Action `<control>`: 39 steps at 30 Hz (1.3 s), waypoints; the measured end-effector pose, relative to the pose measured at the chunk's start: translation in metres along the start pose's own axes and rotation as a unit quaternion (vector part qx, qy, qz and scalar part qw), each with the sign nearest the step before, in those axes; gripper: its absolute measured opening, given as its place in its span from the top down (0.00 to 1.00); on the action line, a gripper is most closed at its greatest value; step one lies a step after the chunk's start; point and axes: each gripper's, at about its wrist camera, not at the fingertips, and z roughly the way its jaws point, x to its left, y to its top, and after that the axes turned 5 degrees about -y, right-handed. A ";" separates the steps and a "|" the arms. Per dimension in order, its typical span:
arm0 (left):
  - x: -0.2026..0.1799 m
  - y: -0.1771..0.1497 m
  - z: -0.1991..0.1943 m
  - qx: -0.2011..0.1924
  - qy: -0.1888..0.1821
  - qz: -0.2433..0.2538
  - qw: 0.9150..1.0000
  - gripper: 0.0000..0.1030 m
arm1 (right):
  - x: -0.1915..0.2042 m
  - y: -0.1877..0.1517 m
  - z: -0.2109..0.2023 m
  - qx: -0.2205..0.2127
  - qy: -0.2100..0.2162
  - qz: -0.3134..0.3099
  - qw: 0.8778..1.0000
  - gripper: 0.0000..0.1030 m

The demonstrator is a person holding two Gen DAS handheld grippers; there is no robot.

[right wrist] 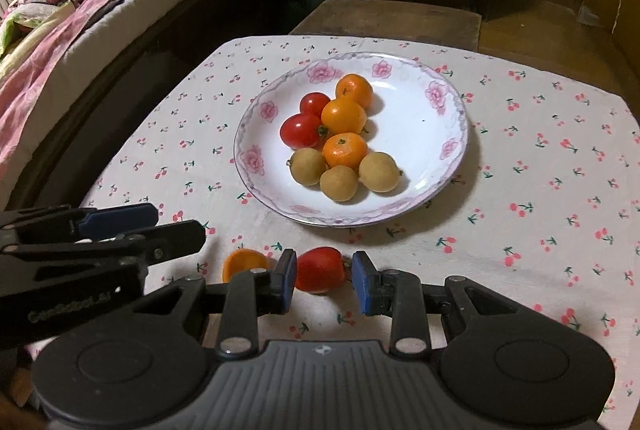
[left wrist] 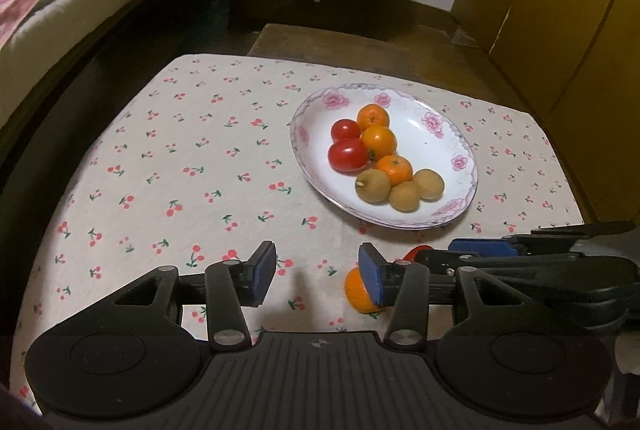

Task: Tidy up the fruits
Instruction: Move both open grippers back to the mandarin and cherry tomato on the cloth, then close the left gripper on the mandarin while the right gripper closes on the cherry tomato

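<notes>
Tomato (right wrist: 320,269): loose on the cloth-covered surface (right wrist: 520,190), near the plate (right wrist: 452,166) of fruit.
Right tongs (right wrist: 324,280): part open around the tomato; left pad looks touching, right pad apart.
Orange (left wrist: 360,292): beside the tomato, half hidden.
Left tongs (left wrist: 318,276): open and empty; right pad hides part of the orange.

The room is dim and warm, light from above falls on the tablecloth (left wrist: 180,158) and gives soft shadows under the plate (right wrist: 448,166), edges bend strongly, corners dark.
</notes>
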 end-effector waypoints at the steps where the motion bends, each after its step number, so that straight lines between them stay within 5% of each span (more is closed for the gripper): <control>1: 0.001 0.000 0.000 0.000 0.000 -0.001 1.000 0.47 | 0.001 0.001 0.002 0.001 -0.001 -0.001 1.000 0.69; 22: 0.005 -0.003 0.002 0.005 0.000 -0.009 1.000 0.43 | 0.009 0.006 0.028 0.023 -0.010 0.010 1.000 0.65; 39: -0.008 -0.009 0.016 0.029 -0.026 -0.013 0.999 0.41 | -0.006 -0.011 0.004 0.027 -0.023 -0.015 0.999 0.66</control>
